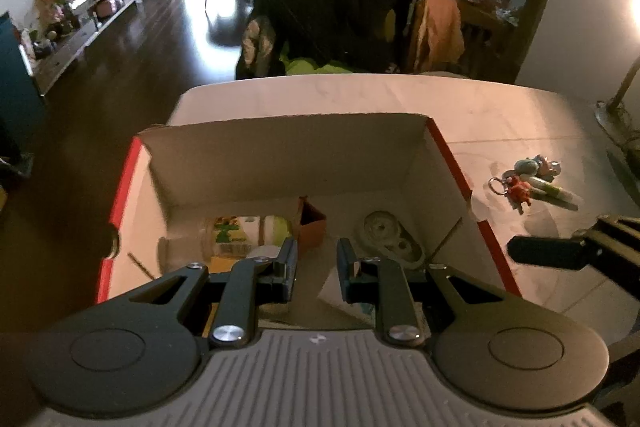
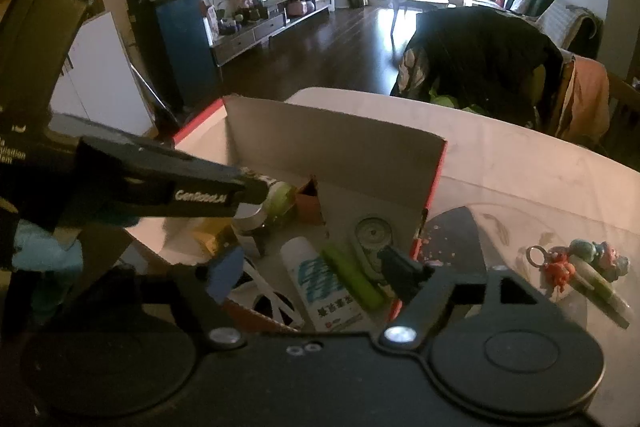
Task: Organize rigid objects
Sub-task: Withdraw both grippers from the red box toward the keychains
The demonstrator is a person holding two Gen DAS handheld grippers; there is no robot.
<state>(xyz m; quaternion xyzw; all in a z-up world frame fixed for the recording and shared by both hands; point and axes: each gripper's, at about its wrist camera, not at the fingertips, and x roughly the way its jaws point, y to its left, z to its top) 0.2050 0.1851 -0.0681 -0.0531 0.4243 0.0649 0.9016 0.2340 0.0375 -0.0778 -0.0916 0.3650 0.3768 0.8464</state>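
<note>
1. Already inside the cardboard box (image 2: 336, 147), which has red outer sides and plain pale inner walls, lie a white tube with blue print (image 2: 320, 281), a green marker (image 2: 352, 277), a round tape dispenser (image 2: 372, 235), a small brown carton (image 2: 310, 201), a clear jar with a green label (image 2: 280, 197) and white-framed sunglasses (image 2: 276, 301).
2. Out on the bench (image 2: 520, 163), to the right of the box and well apart from it, a cluster remains: a second green marker (image 2: 596, 287) touching a keyring (image 1: 498, 184) with small red and blue figures.
3. By this showing most of the sorting is done; the cluster on the bench looks to be what is left.
4. Hard plastics dominate: the tube is smooth and cylindrical, the markers slim and glossy, the dispenser a flat grey disc with a tail. The bench is pale, smooth and faintly reflective.
5. Over the box, the right claw (image 2: 316, 271) stands with its jaws apart and nothing between them, the tube and marker lying loose below.
6. Beside it, the left claw (image 1: 317, 263) hovers above the box with its jaws drawn in close, gripping nothing.
</note>
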